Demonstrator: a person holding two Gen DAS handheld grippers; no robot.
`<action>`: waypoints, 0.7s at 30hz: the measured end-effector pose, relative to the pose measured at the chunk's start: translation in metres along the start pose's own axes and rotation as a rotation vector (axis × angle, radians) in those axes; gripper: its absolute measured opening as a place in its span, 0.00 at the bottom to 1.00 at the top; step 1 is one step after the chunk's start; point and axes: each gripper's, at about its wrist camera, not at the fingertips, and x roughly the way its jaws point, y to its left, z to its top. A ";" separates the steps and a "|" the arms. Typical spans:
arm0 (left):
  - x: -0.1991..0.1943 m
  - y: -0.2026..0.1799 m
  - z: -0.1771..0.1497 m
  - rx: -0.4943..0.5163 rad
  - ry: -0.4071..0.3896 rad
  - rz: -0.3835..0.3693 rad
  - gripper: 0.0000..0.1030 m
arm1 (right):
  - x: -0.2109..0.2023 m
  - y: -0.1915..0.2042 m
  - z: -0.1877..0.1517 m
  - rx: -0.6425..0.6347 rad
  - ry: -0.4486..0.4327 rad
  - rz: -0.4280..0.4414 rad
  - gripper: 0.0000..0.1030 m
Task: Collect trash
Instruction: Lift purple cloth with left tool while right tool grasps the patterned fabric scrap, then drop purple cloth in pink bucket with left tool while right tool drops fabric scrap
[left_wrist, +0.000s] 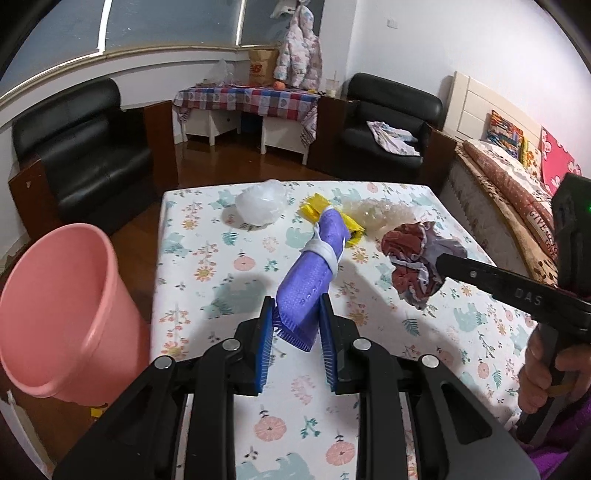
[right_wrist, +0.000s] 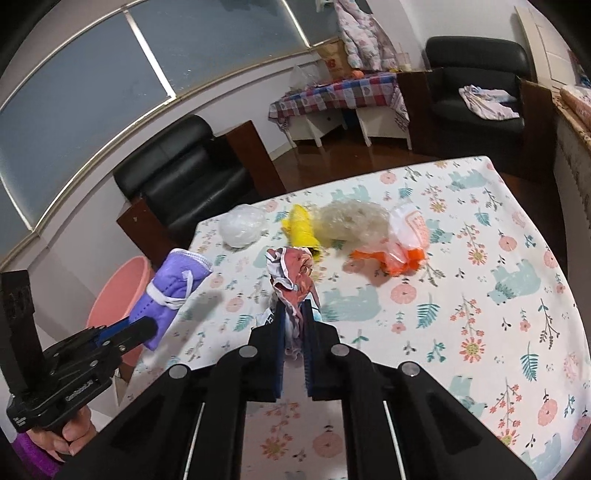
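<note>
Left wrist view: the left gripper (left_wrist: 297, 314) is pinching the lower end of a rolled purple mask (left_wrist: 310, 273), its blue pads (left_wrist: 266, 325) pressing in from both sides. The mask is sticking up and away from the fingers, lifted above the floral table (left_wrist: 207, 258), with a white strap wrapped around its middle. A pink bin (left_wrist: 62, 314) is sitting off the table's left edge, its mouth tilting toward the camera. At the far side of the table a clear plastic wad (left_wrist: 260, 206), a yellow scrap (left_wrist: 317, 210) and a crumpled clear bag (left_wrist: 384, 218) are lying near each other. To the right, the right gripper (left_wrist: 441, 264) is reaching in, holding a red-and-white wrapper (left_wrist: 413, 258) above the table; its fingertips are hiding in the wrapper.

Right wrist view: the right gripper (right_wrist: 294, 314) is closing on the wrapper (right_wrist: 295, 275), which is bunching up between the narrow gap of the pads. The left gripper (right_wrist: 147, 326) is showing at the left, holding the mask (right_wrist: 173, 288) over the table's edge, with the bin (right_wrist: 118, 295) behind and below it. Farther back the plastic wad (right_wrist: 242, 225), the yellow scrap (right_wrist: 301, 229) and the clear bag (right_wrist: 351, 221) are lying on the table (right_wrist: 480, 295). Just right of them an orange-and-white bag (right_wrist: 402, 243) is lying too.
</note>
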 end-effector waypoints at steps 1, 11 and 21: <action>-0.002 0.002 0.000 -0.005 -0.002 0.003 0.23 | -0.001 0.004 0.000 -0.009 -0.002 0.007 0.08; -0.037 0.039 -0.001 -0.078 -0.072 0.104 0.23 | 0.012 0.057 0.012 -0.109 0.025 0.107 0.08; -0.081 0.094 -0.008 -0.179 -0.134 0.271 0.23 | 0.035 0.145 0.030 -0.238 0.020 0.260 0.08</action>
